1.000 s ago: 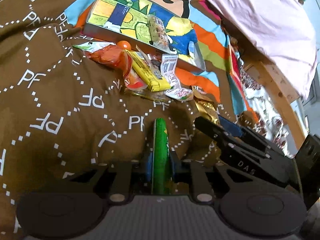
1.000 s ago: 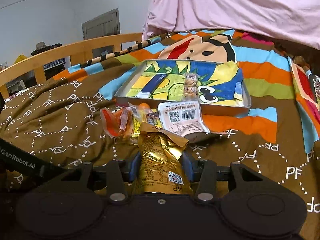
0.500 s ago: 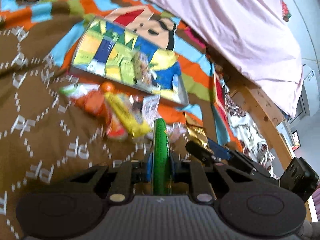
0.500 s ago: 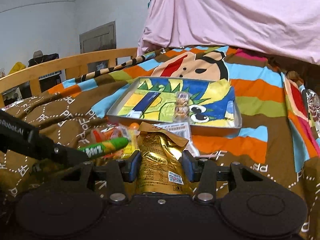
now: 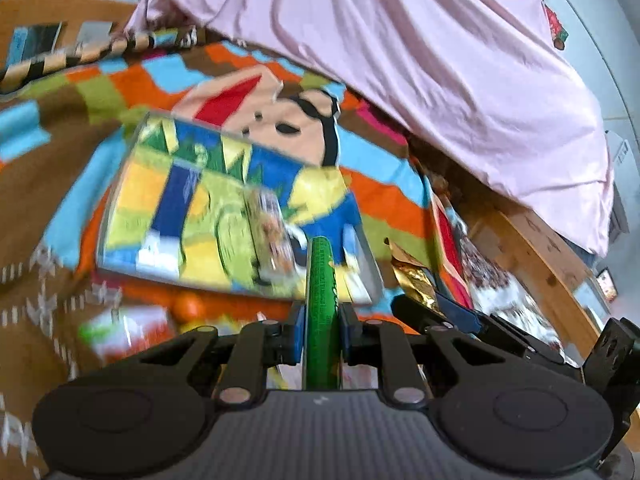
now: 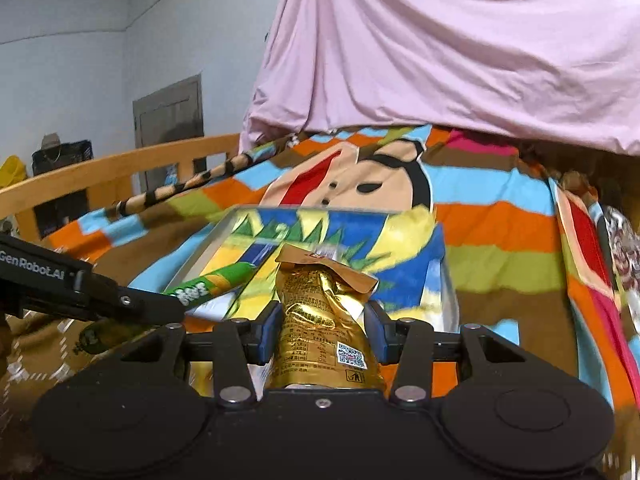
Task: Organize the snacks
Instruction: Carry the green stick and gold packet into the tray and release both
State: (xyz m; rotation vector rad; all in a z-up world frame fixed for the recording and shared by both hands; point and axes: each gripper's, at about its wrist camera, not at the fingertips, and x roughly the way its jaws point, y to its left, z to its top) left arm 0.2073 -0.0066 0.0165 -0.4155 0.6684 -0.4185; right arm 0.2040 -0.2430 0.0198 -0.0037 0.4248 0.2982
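Observation:
My left gripper (image 5: 322,330) is shut on a green snack stick (image 5: 321,300), held edge-on above the near right part of a shallow tray (image 5: 120,184) with a colourful cartoon lining. A small clear snack packet (image 5: 270,224) lies in the tray. My right gripper (image 6: 323,332) is shut on a gold foil snack bag (image 6: 324,320), held upright over the tray's near edge (image 6: 450,280). The green stick (image 6: 212,284) and the left gripper's arm show at the left of the right wrist view.
More snacks lie on the brown blanket before the tray: an orange ball (image 5: 188,306) and a green-and-red packet (image 5: 124,330). A wooden bed rail (image 6: 100,168) runs along the left, a pink sheet (image 6: 460,52) hangs behind.
Both grippers have lifted off the blanket and moved forward towards the tray, each still holding its snack. The loose snack pile has dropped low in both views.

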